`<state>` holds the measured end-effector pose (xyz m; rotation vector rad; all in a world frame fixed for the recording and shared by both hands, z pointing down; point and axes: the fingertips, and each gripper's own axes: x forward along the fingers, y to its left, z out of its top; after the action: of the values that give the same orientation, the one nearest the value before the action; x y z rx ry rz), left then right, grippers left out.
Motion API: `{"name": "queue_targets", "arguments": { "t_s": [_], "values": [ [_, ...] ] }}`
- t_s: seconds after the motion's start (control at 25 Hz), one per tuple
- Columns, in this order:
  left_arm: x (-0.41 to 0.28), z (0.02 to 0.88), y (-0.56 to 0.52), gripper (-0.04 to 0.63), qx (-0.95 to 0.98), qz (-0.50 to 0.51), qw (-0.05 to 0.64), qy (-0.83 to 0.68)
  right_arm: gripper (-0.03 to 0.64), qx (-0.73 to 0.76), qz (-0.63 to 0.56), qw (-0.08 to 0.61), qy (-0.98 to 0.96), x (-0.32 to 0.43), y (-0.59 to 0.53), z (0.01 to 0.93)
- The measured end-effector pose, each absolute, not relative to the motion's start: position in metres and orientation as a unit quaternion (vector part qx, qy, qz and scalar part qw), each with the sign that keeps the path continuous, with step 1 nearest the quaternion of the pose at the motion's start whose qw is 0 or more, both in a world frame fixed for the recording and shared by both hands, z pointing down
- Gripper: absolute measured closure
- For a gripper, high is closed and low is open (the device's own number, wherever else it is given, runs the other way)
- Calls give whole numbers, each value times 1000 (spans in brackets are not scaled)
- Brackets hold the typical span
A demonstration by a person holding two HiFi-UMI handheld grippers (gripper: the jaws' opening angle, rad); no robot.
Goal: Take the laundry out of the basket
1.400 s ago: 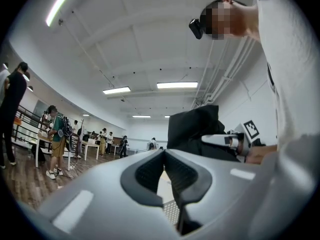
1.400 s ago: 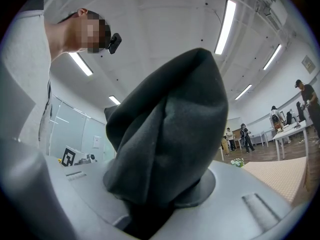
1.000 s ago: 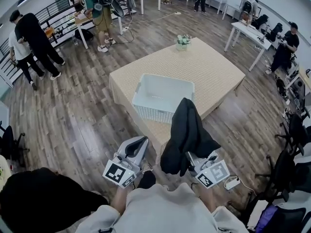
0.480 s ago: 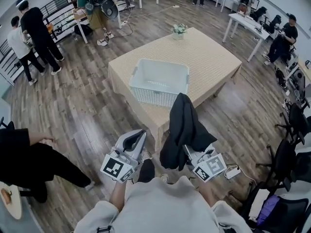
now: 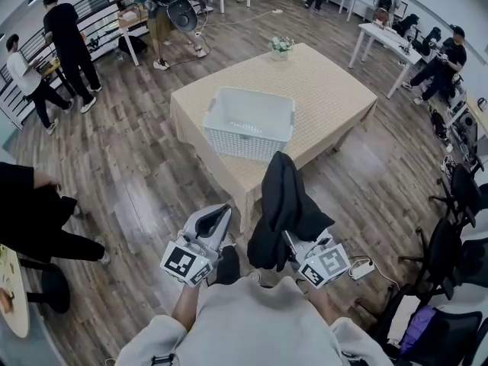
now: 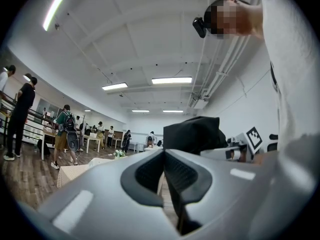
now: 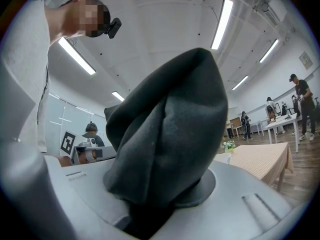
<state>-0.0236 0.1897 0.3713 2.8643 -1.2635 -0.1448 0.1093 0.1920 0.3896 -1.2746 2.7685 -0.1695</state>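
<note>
Dark garment (image 5: 284, 204) hangs limp from the right gripper's (image 5: 293, 244) clamped jaws: judged soft, light, slump-prone, best pinched at a thick bunched fold; left gripper (image 5: 219, 218) closed on nothing.

The head camera is looking steeply down from above the person's (image 5: 252, 326) shoulders. It is catching the counter (image 5: 328, 90) and the laundry basket (image 5: 249, 124) far off at twelve o'clock, the left tongs (image 5: 219, 218) close by at seven o'clock and the right tongs (image 5: 296, 244) at five. The left gripper view's camera is riding on its tongs and facing level along the jaws from very near, with the right tongs showing at three o'clock. The right gripper view is looking the same way along its own jaws. A black garment (image 7: 165, 134) is crowding its centre, and the left tongs are showing at nine o'clock. All three views are sharing the counter, and both gripper views are also catching the person overhead.
</note>
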Motion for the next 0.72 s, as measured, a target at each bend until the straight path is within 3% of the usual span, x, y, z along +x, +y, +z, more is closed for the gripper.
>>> {"name": "queue_targets", "arguments": {
  "t_s": [0.72],
  "values": [
    [-19,373,201,584,915,-45,2,-400,480,-422,-51,42,904,111,203,393]
  ]
}}
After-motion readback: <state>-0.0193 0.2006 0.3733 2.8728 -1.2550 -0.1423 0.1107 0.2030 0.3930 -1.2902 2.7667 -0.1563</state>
